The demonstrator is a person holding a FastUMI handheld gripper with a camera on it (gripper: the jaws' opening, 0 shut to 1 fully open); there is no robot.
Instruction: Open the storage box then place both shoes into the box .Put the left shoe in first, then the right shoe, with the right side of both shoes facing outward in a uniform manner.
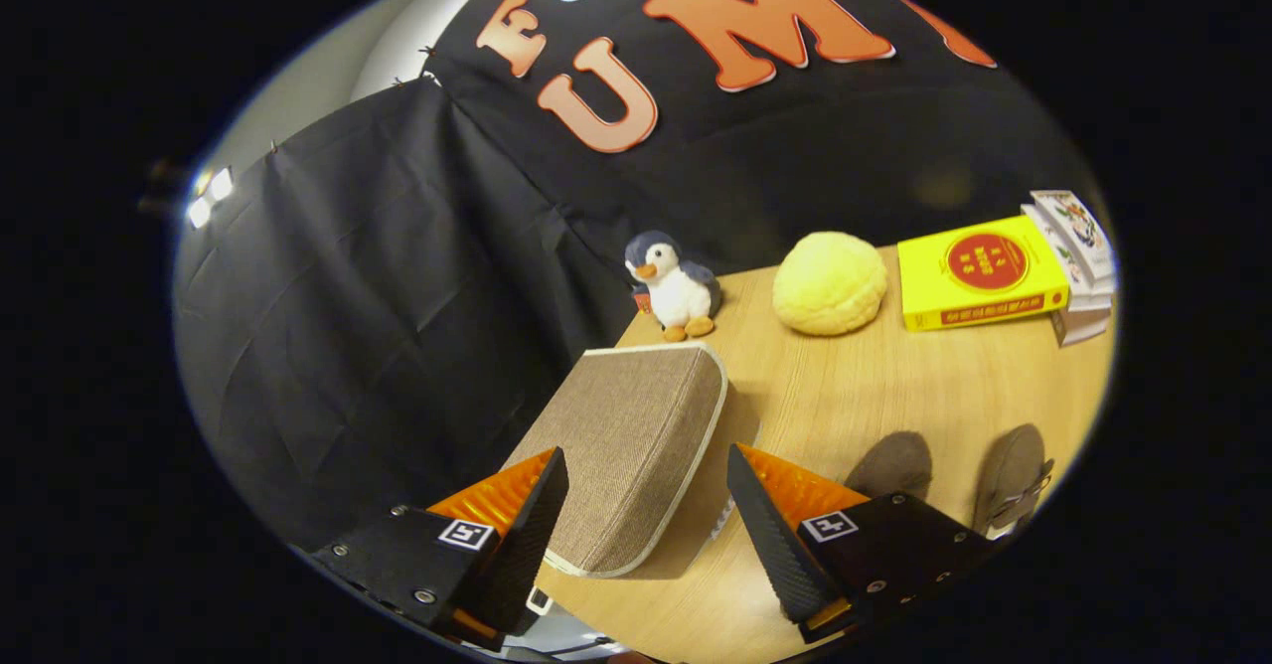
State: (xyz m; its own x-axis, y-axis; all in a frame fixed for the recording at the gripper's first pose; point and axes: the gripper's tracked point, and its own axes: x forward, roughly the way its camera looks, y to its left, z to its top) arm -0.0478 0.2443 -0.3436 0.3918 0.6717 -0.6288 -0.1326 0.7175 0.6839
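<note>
**Tongs spread over the closed box**

The storage box (631, 445), a tan fabric one with pale piping, sits shut at the corner of the wooden table (894, 386), reaching in between the two fingers. The gripper (646, 505) is released, its fingers wide apart on either side of the box's near end; whether they touch it I cannot tell. Just past the right-hand finger lie two grey-brown shoes (954, 475), side by side. Farther off stand a toy penguin (671, 286), a round yellow cushion (830, 283) and a stack of books (1004, 271) against the black cloth wall (378, 296).
</note>
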